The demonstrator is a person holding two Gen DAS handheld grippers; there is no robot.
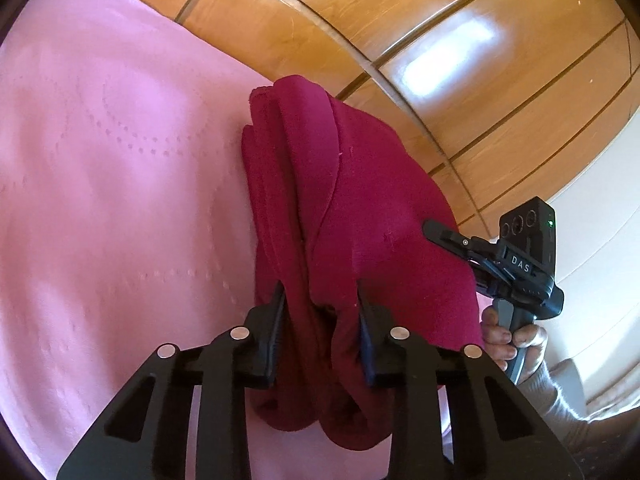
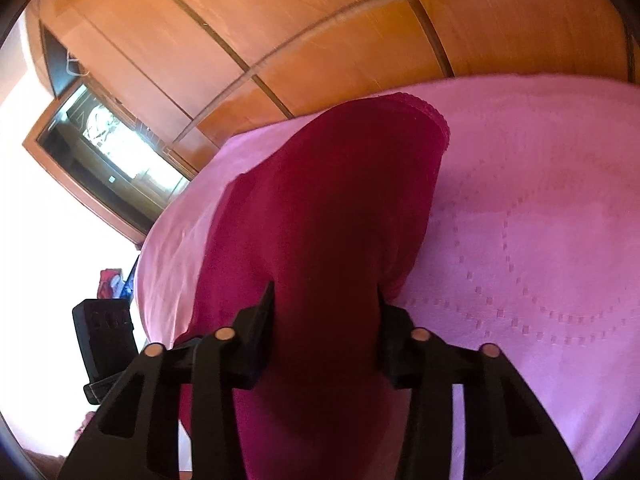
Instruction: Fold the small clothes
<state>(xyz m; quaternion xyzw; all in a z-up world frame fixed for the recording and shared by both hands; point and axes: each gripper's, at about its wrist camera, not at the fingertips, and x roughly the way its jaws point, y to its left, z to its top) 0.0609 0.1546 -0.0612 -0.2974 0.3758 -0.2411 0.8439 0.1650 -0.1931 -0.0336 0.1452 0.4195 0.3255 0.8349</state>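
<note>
Cloth is what this job turns on: the crimson garment (image 1: 360, 200) is soft, light and limp, so it will likely sag and bunch wherever it lacks support, and it should not slip much against the pads; the sensible holds look like its near edge, one bunch toward each end, so that edge can be carried over evenly. The garment lies on the pink bedspread (image 1: 100, 180), near the bedspread's edge that faces the wooden wardrobe (image 1: 400, 28); its scalloped hem (image 2: 424, 108) points toward that wardrobe. The left gripper (image 1: 320, 320) has its fingers (image 1: 272, 320) drawn narrow, pinching a thick gathered fold of the garment between them; the right gripper (image 2: 324, 320) likewise grips a bunch of the same garment, its fingers (image 2: 260, 324) pressed in on both sides. In the left wrist view the right gripper sits at the garment's side away from the bedspread's middle, held by a hand (image 1: 512, 340).
</note>
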